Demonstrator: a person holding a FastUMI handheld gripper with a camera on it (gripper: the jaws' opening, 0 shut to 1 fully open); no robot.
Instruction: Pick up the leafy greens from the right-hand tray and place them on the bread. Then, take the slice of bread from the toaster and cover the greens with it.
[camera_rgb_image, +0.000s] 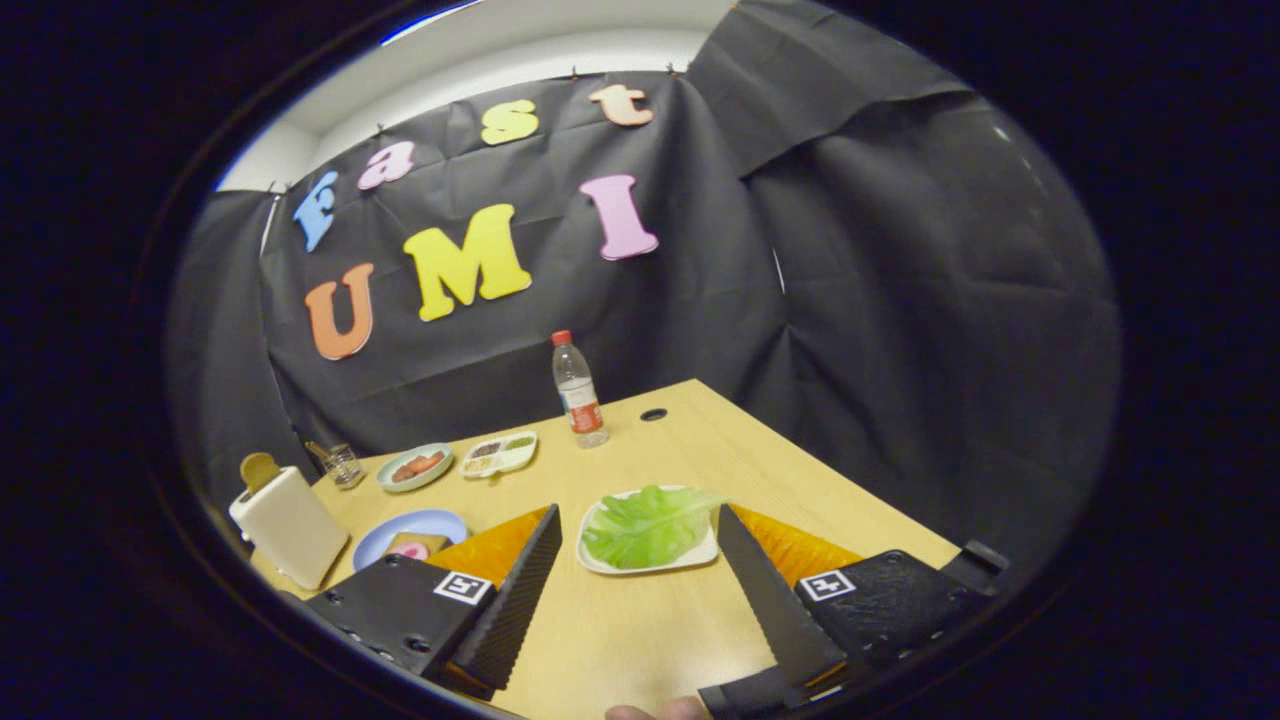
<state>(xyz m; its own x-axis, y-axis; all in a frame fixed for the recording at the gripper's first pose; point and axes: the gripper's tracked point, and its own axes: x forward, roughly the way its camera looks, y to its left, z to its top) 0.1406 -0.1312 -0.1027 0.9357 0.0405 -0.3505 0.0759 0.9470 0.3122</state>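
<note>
Gripper (640, 560) is hanging above the near part of the table (700, 430), fingers spread wide, gripping nothing. Leafy greens (648, 525) are lying just ahead of the tips, in the gap but closer to the right finger, on a white tray (700, 556). Leaf's long axis is running roughly left-right, across the finger line, so the jaws are looking at the leaf end-on rather than across its narrow width.

Bread (410, 546) is sitting on a blue plate (440, 522) to the left, beyond the left finger. Toaster (290, 525) is standing further left, a slice (260, 470) poking out the top.

Next move, by my read: short drop forward and slightly right onto the greens.
</note>
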